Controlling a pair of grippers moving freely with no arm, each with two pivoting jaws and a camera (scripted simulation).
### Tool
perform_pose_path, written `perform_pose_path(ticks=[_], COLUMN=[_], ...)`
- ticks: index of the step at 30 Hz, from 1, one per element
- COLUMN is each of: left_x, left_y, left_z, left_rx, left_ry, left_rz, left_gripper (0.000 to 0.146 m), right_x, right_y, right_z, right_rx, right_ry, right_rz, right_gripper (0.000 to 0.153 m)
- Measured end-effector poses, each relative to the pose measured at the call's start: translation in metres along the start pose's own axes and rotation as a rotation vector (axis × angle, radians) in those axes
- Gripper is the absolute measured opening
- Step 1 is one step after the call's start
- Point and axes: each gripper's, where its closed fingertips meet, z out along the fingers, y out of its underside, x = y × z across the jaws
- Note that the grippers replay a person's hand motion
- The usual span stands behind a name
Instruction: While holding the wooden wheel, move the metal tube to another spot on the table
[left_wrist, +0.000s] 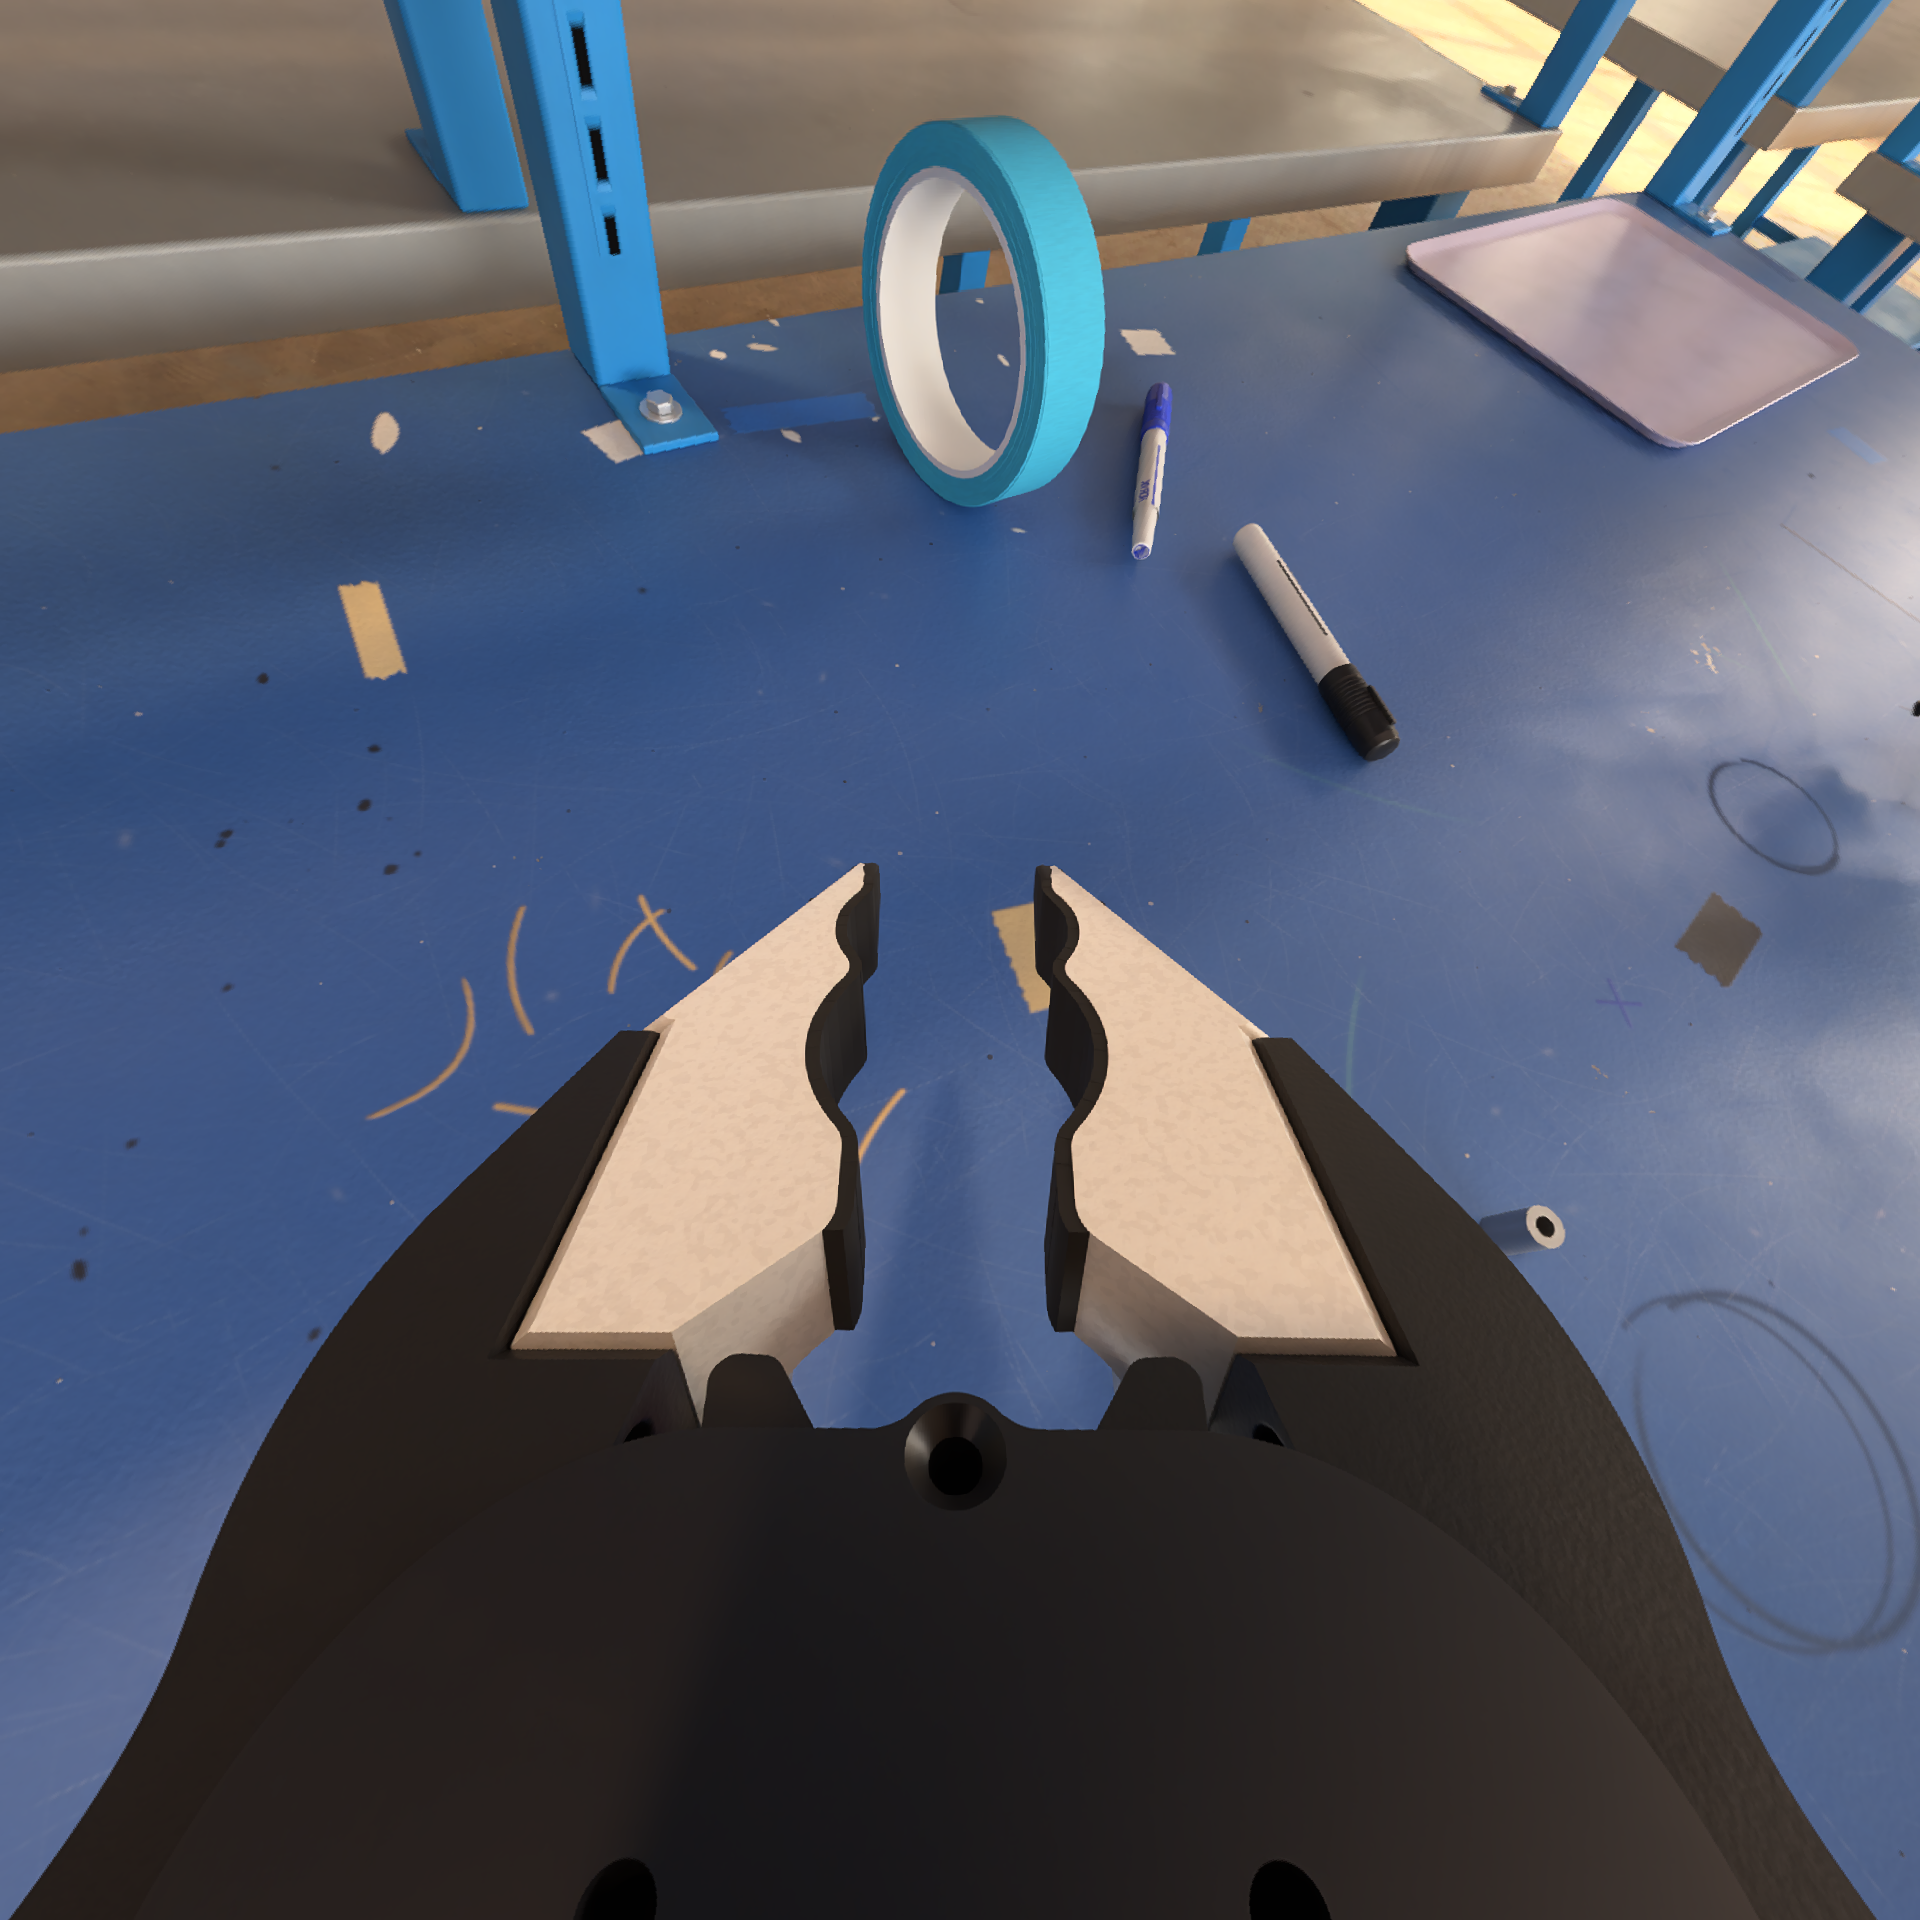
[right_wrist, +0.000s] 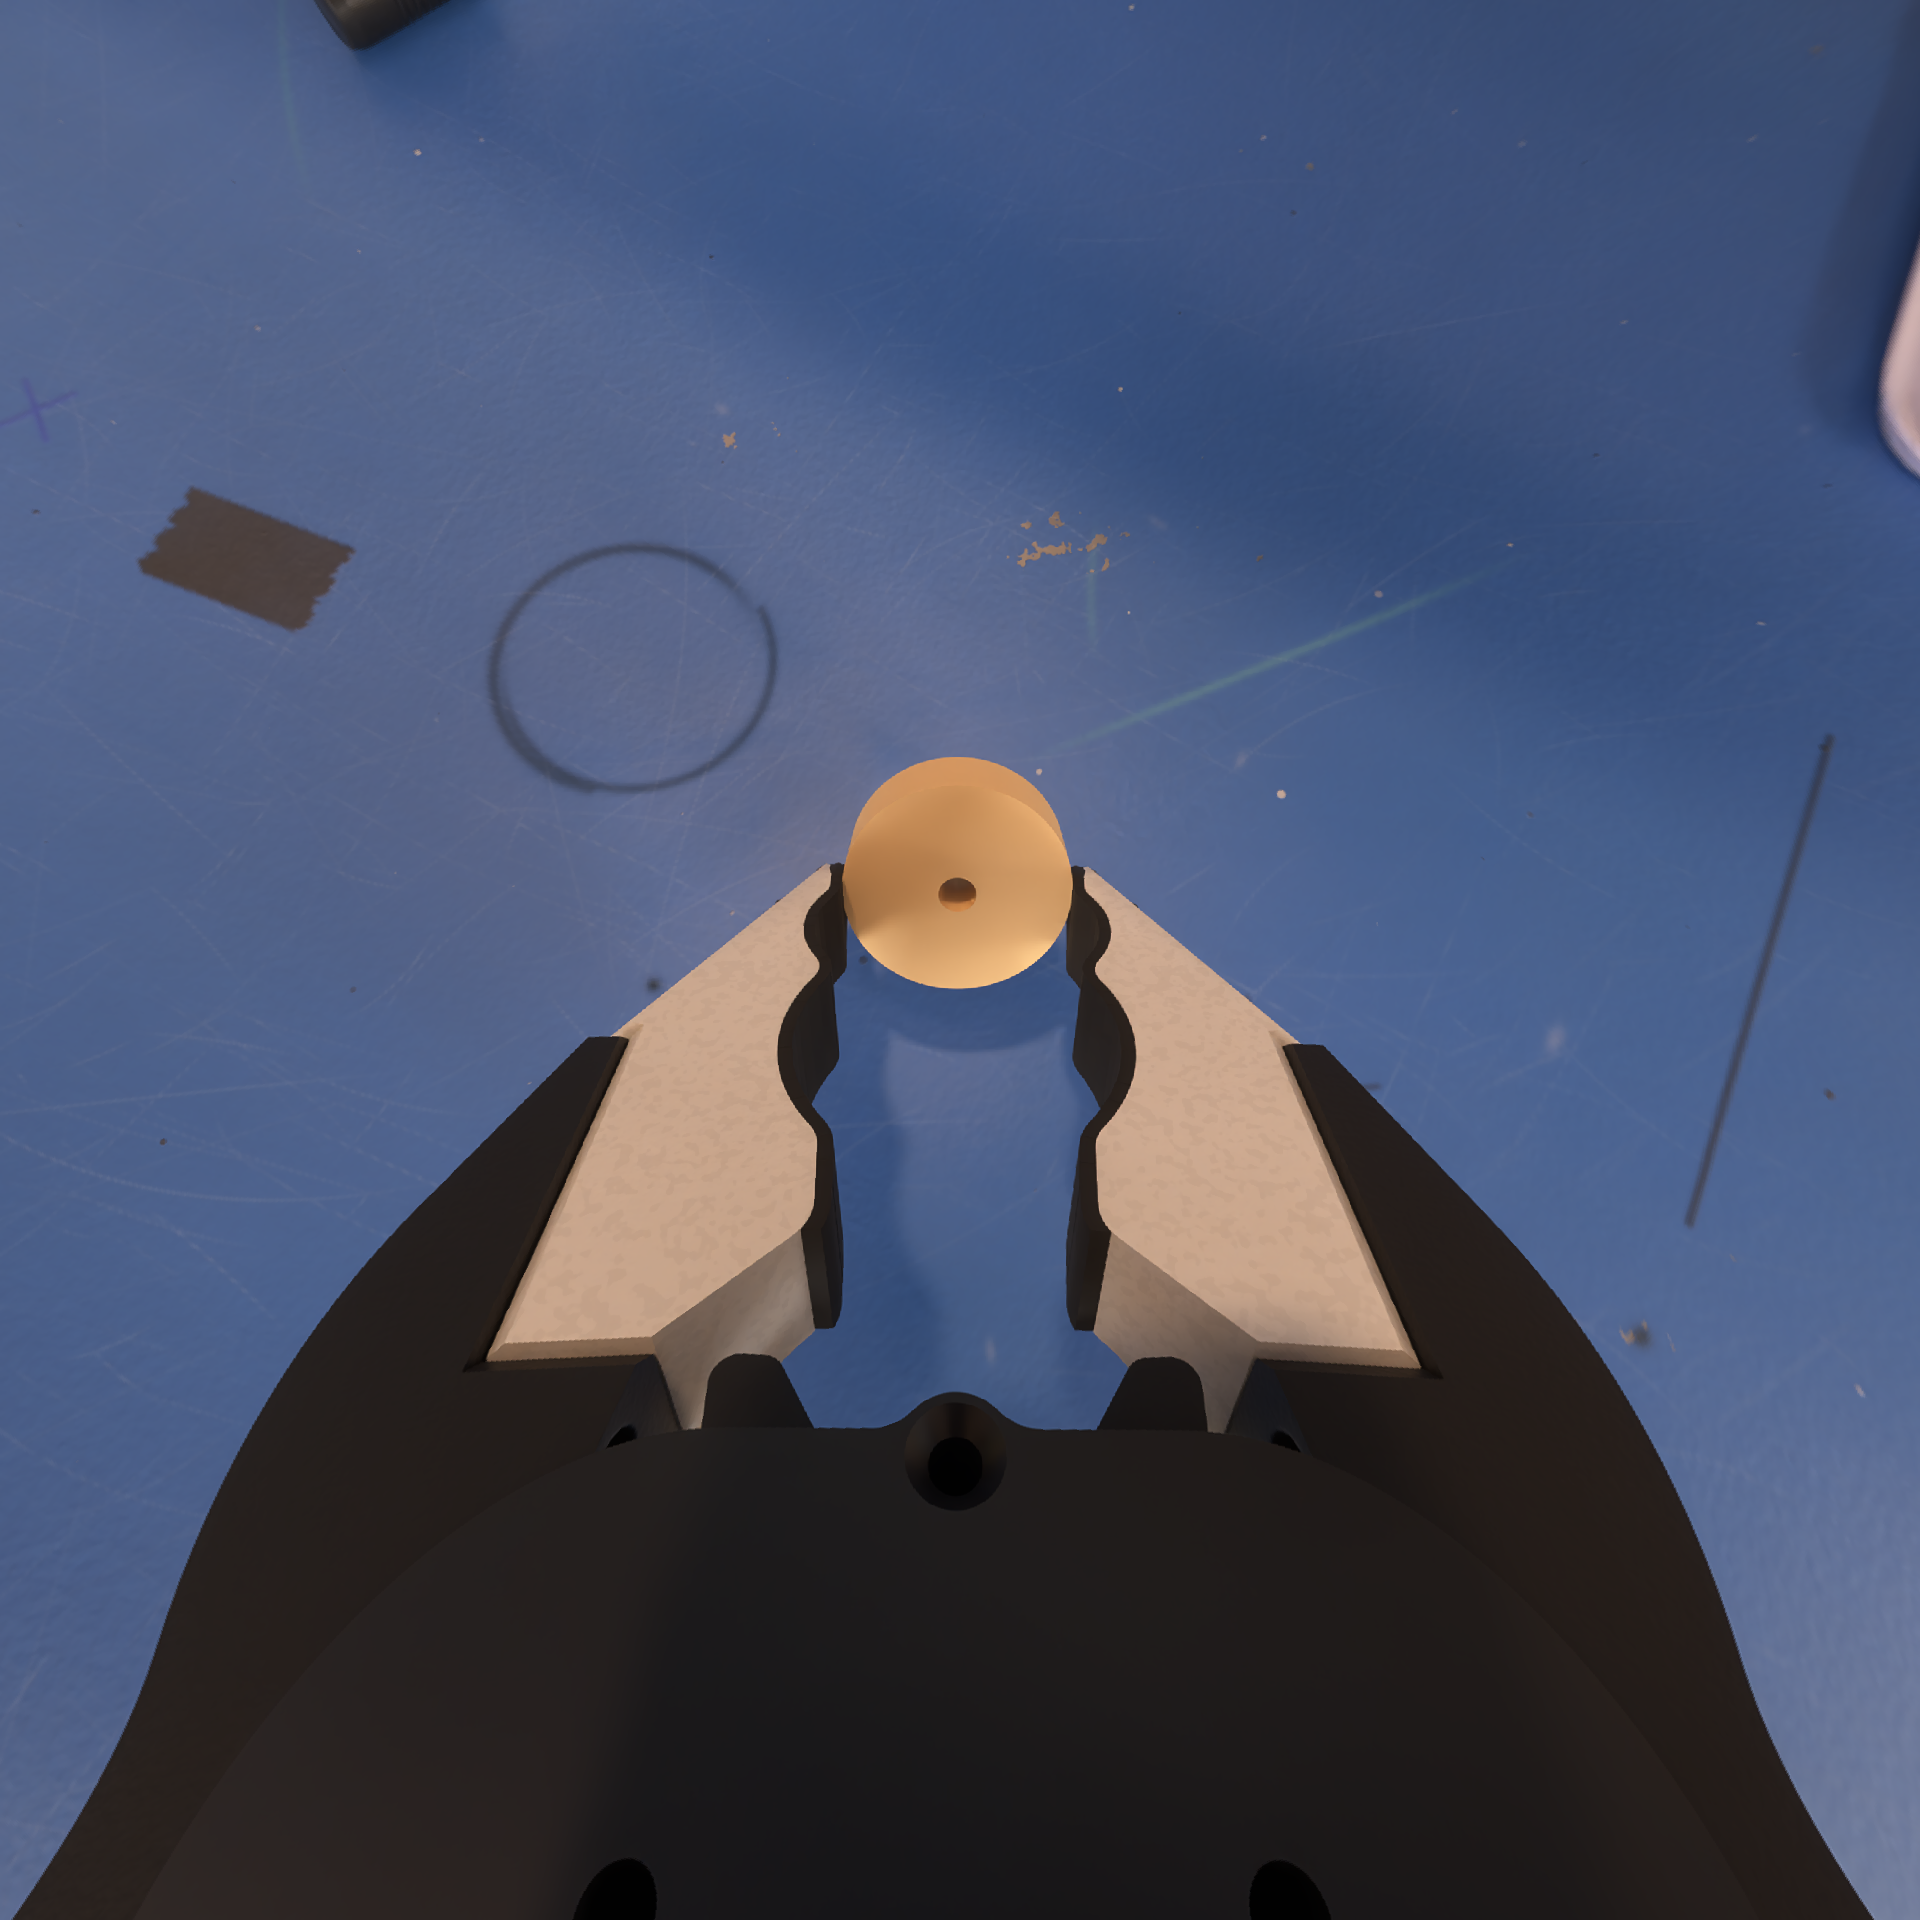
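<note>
My right gripper (right_wrist: 956, 883) is shut on the wooden wheel (right_wrist: 956, 883), a round tan disc with a small centre hole. It holds the wheel by its rim at the fingertips, a little above the blue table (right_wrist: 1351, 312). My left gripper (left_wrist: 956, 883) is open and empty over the blue table (left_wrist: 312, 779). The metal tube (left_wrist: 1527, 1229), a short grey cylinder with an open end, lies on the table to the right of the left gripper's body, behind its fingertips and partly hidden by it.
A blue tape roll (left_wrist: 982, 312) stands on edge ahead. A blue-capped marker (left_wrist: 1150, 468) and a black-capped marker (left_wrist: 1314, 639) lie right of it. A pale tray (left_wrist: 1631, 312) sits far right. A blue post (left_wrist: 597, 218) is bolted at the back edge.
</note>
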Motion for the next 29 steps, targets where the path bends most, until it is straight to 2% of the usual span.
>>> perform_pose_path(ticks=[5,20,23,27,29], left_x=[0.002,0.003,0.001,-0.001,-0.001], left_y=[0.000,0.003,0.004,0.005,0.006], left_z=[-0.001,0.002,-0.001,-0.007,-0.009], left_rx=[0.003,-0.007,-0.007,-0.001,0.000], left_ry=[0.005,0.008,0.001,-0.008,-0.012], left_rz=[-0.024,-0.038,-0.042,-0.049,-0.051], left_gripper=[0.029,0.029,0.029,0.029,0.029], right_x=[0.008,0.002,-0.032,-0.132,-0.172], right_y=[0.000,-0.001,-0.030,-0.063,-0.064], right_z=[0.009,0.010,0.001,0.006,0.021], right_rx=[-0.012,-0.025,0.038,0.064,0.033], right_ry=[-0.072,-0.073,-0.176,-0.447,-0.495], right_rz=[0.019,-0.034,-0.083,-0.229,-0.318], right_gripper=[0.042,0.042,0.042,0.042,0.042])
